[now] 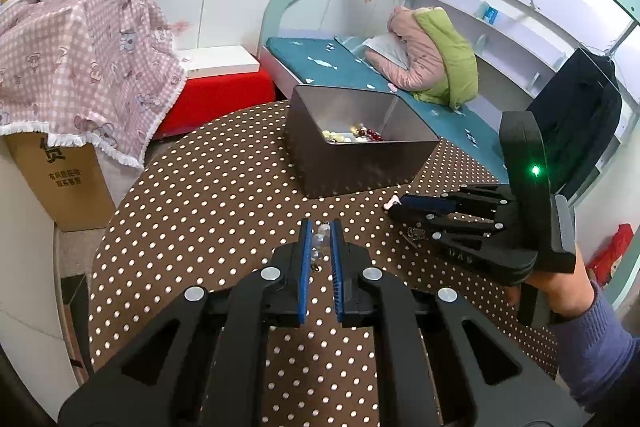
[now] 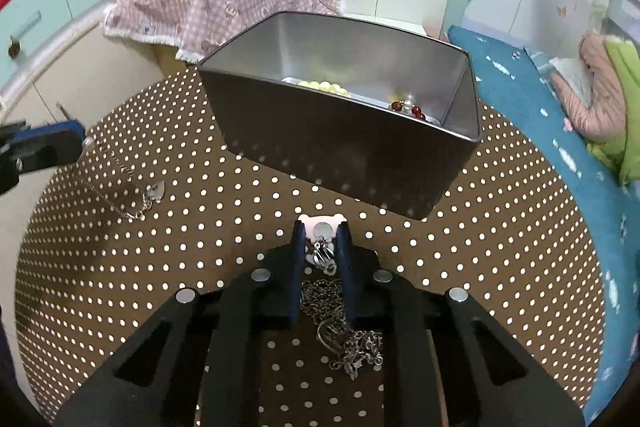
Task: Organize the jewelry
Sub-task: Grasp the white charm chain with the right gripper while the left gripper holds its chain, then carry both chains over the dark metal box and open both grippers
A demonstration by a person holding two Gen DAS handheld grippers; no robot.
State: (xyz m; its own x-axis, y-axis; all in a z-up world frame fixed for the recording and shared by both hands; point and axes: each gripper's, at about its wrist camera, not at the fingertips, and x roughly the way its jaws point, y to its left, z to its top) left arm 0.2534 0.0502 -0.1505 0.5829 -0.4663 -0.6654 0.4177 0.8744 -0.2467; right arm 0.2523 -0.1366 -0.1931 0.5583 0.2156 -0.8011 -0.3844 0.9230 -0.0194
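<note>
A dark metal tin [image 1: 360,167] [image 2: 340,163] stands on the brown dotted table [image 1: 200,187] and holds cream and red beads [image 1: 356,135] [image 2: 414,111]. My left gripper [image 1: 320,227] is shut on a string of clear beads [image 1: 320,238], lifted off the cloth. In the right wrist view it shows at the left edge [image 2: 80,135], and a thin chain [image 2: 128,195] trails from it to the table. My right gripper [image 2: 320,227] [image 1: 394,205] is shut on a pink bear charm [image 2: 320,225] with silver pendants. That charm's silver chain [image 2: 344,339] lies heaped under the fingers.
A hand in a blue sleeve [image 1: 560,291] holds the right gripper. A bed [image 1: 340,67] with a pink and green jacket [image 1: 432,55] lies behind the table. A cardboard box [image 1: 68,183] under pink checked cloth and a red box [image 1: 220,95] stand to the left.
</note>
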